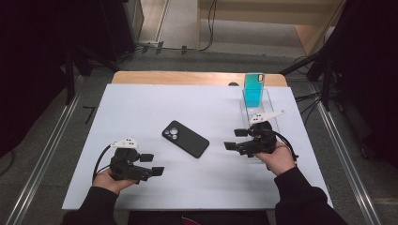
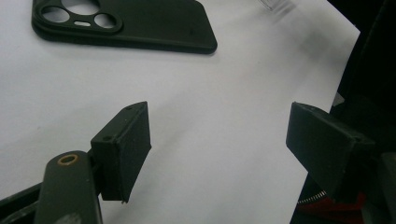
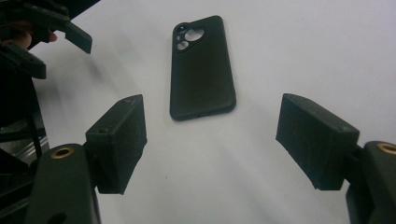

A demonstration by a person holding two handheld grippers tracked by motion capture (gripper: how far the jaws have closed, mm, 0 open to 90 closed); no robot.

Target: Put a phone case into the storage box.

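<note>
The left gripper (image 1: 154, 164) hovered near the white worktop's (image 1: 141, 101) front edge, jaws wide apart and empty. The black phone (image 1: 185, 138) lay face down at mid-worktop; towards the right edge, the right gripper (image 1: 236, 139) also gaped empty, before a teal phone (image 1: 254, 89) upright in a clear stand (image 1: 270, 101)

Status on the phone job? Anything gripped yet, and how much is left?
Done: nothing that shows; the black phone lies flat, camera side up, on the white table. In hand: nothing; left hand-held gripper and right hand-held gripper are both open, aimed at the phone. Left: probably gripping it and moving it, perhaps to the clear stand holding a teal phone.
</note>
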